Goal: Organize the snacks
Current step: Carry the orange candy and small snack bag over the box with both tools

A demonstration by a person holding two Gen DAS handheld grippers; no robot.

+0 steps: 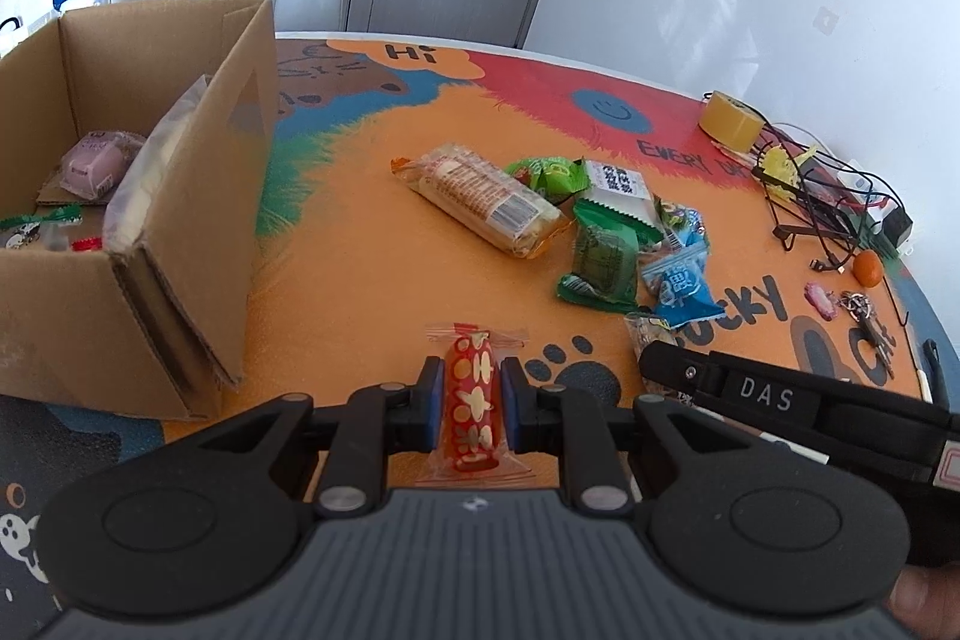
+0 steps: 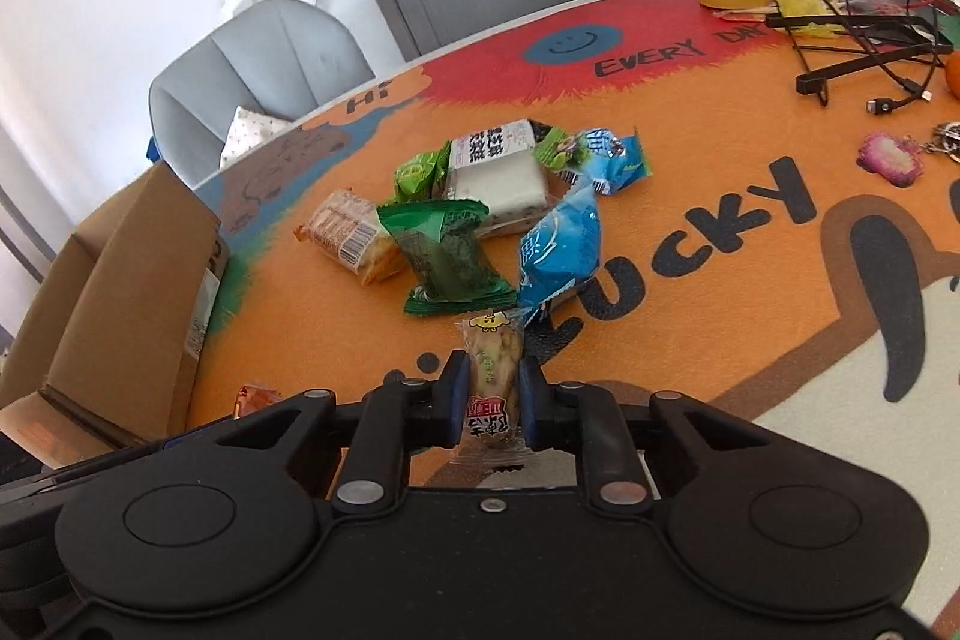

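From the left wrist we see our left gripper (image 1: 470,388) clamped on a red candy (image 1: 470,403) above the mat (image 1: 372,244), with the box (image 1: 180,232) to its left and a pile of snacks (image 1: 600,244) ahead. From the right wrist, our right gripper (image 2: 492,388) pinches 1 peanut pack (image 2: 492,376) just before the same pile.

Red flower-print candy (image 1: 471,394) and clear peanut packet (image 2: 493,376) are clamped above the snack pile (image 1: 576,214).
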